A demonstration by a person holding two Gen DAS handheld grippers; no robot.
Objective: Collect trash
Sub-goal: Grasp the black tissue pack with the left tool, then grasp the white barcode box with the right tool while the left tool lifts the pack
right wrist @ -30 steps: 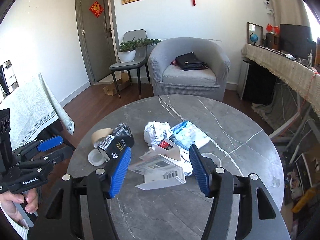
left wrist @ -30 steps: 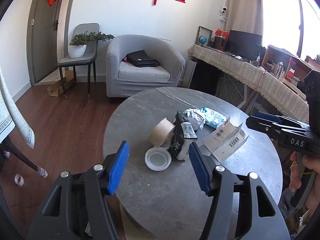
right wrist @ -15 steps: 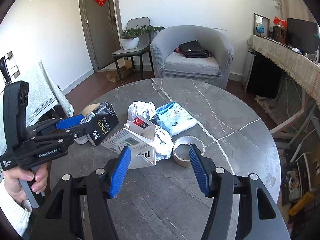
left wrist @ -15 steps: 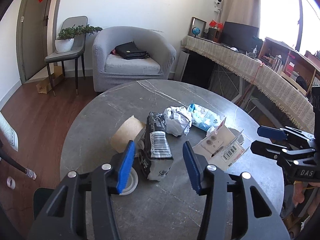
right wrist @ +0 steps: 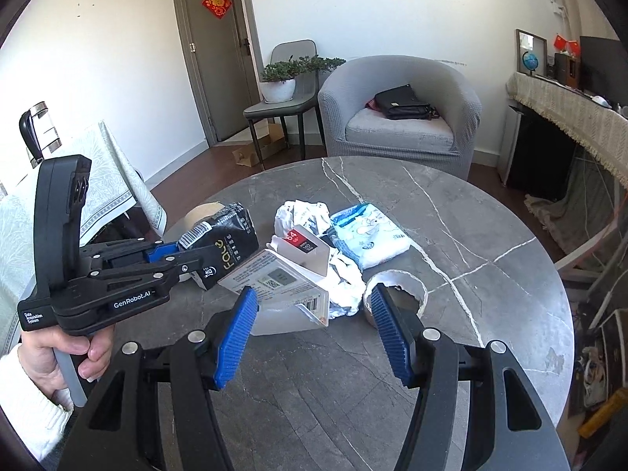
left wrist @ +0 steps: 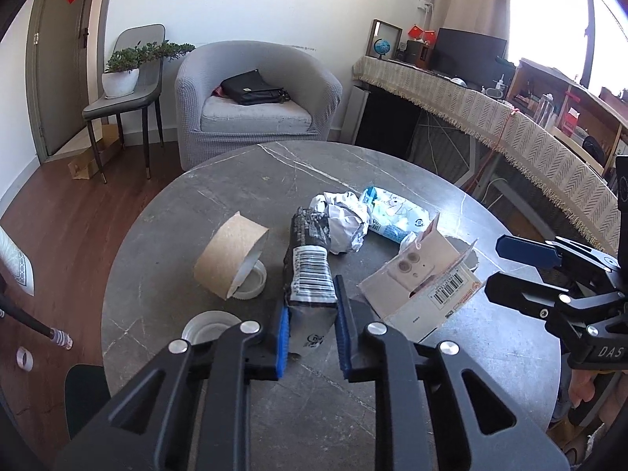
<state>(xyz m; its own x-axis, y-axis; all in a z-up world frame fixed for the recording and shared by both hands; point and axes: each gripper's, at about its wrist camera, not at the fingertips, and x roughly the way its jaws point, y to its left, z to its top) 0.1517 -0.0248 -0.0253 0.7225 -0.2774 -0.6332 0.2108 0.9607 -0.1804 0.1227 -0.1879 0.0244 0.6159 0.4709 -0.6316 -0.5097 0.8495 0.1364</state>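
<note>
Trash lies on a round grey marble table (left wrist: 243, 192). My left gripper (left wrist: 312, 337) is shut on a black packet (left wrist: 312, 271) with a barcode label; the packet also shows in the right wrist view (right wrist: 223, 247). Beside it lie a crumpled white paper (left wrist: 345, 221), a blue-white tissue pack (left wrist: 392, 218) and an opened white carton (left wrist: 424, 282). My right gripper (right wrist: 314, 333) is open and empty, above the carton (right wrist: 274, 286) and a tape ring (right wrist: 396, 294).
A cardboard tape roll (left wrist: 231, 261) leans on a white lid (left wrist: 251, 280); another white lid (left wrist: 208, 324) lies at the near table edge. A grey armchair (left wrist: 251, 98) with a black bag and a chair with a potted plant (left wrist: 121, 74) stand behind.
My left gripper has moved forward and closed on the black packet. My right gripper has stayed open and shifted slightly over the carton.
</note>
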